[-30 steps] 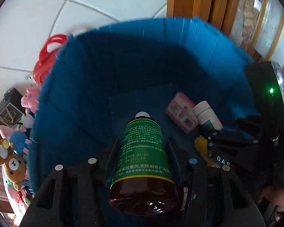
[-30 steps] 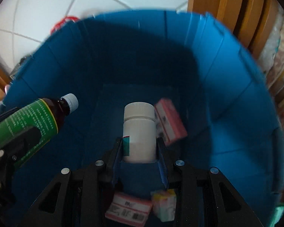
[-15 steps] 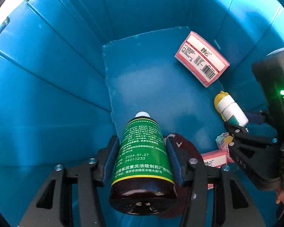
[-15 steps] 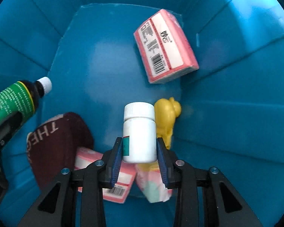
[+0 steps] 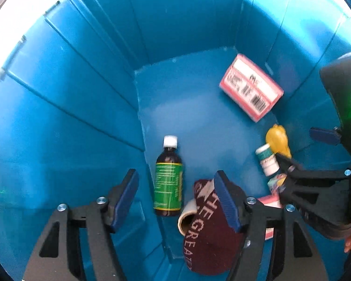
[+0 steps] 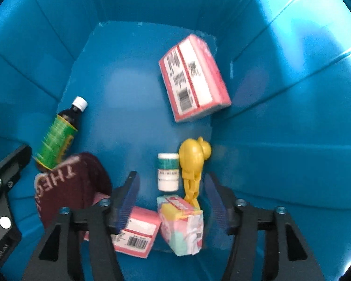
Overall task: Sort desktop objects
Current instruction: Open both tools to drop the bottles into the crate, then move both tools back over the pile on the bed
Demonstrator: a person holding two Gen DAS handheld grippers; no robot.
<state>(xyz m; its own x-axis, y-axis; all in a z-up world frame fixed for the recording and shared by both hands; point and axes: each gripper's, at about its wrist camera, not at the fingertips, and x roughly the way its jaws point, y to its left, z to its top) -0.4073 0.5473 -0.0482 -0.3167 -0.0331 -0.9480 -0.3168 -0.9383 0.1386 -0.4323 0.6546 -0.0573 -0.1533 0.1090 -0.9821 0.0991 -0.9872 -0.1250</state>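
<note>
Both grippers hang inside a deep blue bin (image 5: 65, 107) (image 6: 292, 107). My left gripper (image 5: 176, 194) is open and empty; the brown bottle with a green label (image 5: 168, 178) (image 6: 58, 135) lies on the bin floor just beyond its fingers. My right gripper (image 6: 172, 195) is open and empty; the small white pill bottle (image 6: 168, 172) (image 5: 268, 160) lies on the floor between its fingertips, beside a yellow toy (image 6: 193, 161) (image 5: 277, 139).
On the bin floor lie a large pink box (image 6: 194, 79) (image 5: 251, 90), a maroon lettered cap (image 5: 210, 231) (image 6: 67, 185), a smaller pink box (image 6: 135, 234) and a pastel packet (image 6: 181, 224). The bin walls rise steeply on all sides.
Both grippers opened. The green-label bottle dropped from the left gripper and the white pill bottle from the right; both now lie on the bin floor.
</note>
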